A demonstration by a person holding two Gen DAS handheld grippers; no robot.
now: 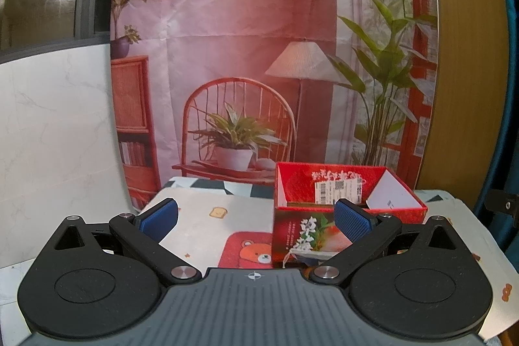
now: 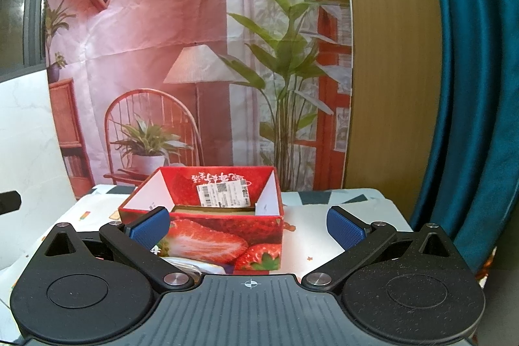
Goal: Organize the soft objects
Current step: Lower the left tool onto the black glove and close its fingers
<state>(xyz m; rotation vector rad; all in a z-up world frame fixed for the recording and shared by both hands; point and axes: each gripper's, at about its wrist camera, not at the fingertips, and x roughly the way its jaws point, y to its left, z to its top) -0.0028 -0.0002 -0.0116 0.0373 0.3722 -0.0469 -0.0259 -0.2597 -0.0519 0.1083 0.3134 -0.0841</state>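
Nearest each lens, the black linkage arms of my 2 tools fan outward to blue ribbed pads. Left gripper: jaws spread wide, nothing between them, held above a white tablecloth printed with a toast motif and a red bear patch. Right gripper: jaws likewise spread wide and empty, with its left pad overlapping the near left corner of the box in the picture; I cannot tell whether they touch. Red strawberry-print cardboard box: open-topped, upright on the cloth, a white barcode label on its inner back wall and white flaps folded inward at both sides; in the left wrist view the same box sits right of centre, partly behind my right-hand pad. A pale, shiny item shows just below the box's near face in the right wrist view, too hidden to identify. Behind the table hang a printed backdrop of a chair, lamp and plants, and a teal curtain at far right.
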